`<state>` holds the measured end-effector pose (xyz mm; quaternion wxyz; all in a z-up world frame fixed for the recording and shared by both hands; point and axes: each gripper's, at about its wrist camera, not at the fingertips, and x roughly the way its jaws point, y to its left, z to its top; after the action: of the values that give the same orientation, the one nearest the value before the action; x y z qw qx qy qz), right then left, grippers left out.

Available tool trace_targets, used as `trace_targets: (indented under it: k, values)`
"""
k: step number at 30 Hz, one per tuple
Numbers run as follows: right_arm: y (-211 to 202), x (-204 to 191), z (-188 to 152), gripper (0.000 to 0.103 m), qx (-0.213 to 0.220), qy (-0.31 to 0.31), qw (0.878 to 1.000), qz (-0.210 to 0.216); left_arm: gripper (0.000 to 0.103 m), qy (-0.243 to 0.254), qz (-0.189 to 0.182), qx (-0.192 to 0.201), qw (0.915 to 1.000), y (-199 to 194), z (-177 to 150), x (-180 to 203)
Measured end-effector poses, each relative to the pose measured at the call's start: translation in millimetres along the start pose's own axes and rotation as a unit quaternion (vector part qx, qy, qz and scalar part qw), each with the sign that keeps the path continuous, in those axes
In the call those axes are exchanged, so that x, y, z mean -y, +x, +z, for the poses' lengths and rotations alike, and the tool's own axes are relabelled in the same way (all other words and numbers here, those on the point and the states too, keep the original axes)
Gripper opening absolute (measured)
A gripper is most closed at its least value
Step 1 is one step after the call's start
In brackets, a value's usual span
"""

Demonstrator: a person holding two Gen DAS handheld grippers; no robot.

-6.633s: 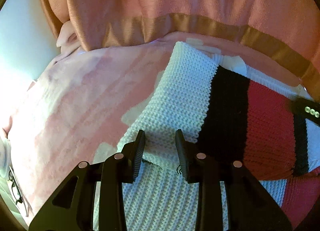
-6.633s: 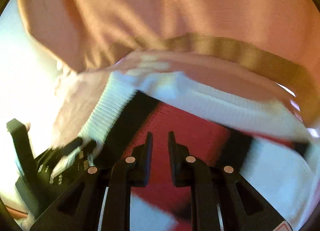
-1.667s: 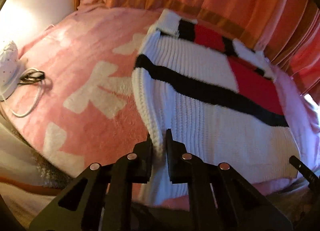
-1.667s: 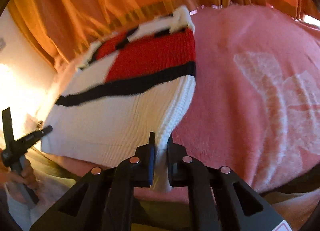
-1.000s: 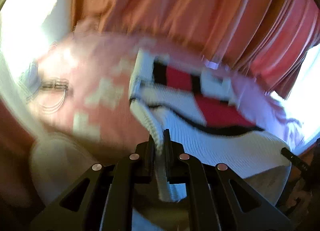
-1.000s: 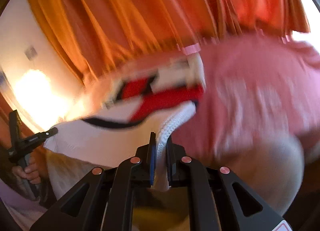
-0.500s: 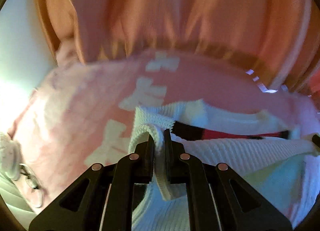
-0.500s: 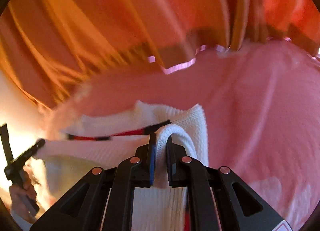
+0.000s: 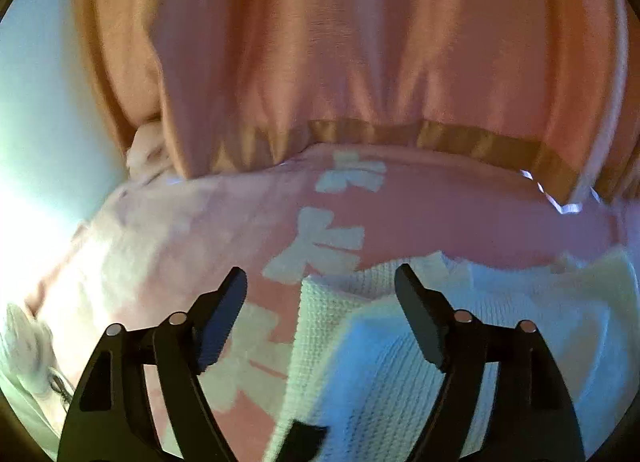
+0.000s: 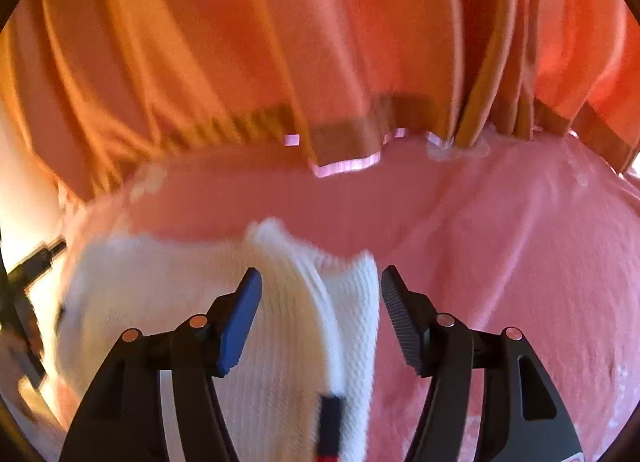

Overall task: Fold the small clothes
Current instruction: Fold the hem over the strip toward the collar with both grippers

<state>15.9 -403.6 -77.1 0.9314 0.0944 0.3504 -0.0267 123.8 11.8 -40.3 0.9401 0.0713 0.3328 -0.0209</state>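
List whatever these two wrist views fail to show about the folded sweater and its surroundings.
- Sweater, left wrist view: its near part is cut off by the bottom edge and hidden behind the left tongs.
- Sweater's far edge, right wrist view: smeared by motion blur.
- Red and black pattern: folded under, only a sliver shows.
- Dark object at the left rim, right wrist view: blurred and cut off.
- Blanket: its far end is covered by the curtain.

An orange curtain (image 9: 340, 62) with a darker band along its hem hung across the twelve o'clock side, its hem meeting a pink blanket (image 9: 460, 218) patterned with pale shapes. A pale wall (image 9: 36, 102) stood at nine o'clock, washed by strong light. Daylight glowed through the curtain.
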Motion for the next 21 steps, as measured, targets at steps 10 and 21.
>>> trace_targets:
  k: [10,21]
  values:
    - [59,-8,-25,0.018,-0.097,-0.03,0.995,0.013,0.044,0.0,-0.047,-0.116,0.9921,52,-20,19]
    - [56,19,-24,0.006,-0.107,0.024,0.994,-0.008,0.007,-0.027,-0.02,-0.141,0.9895,57,-18,4]
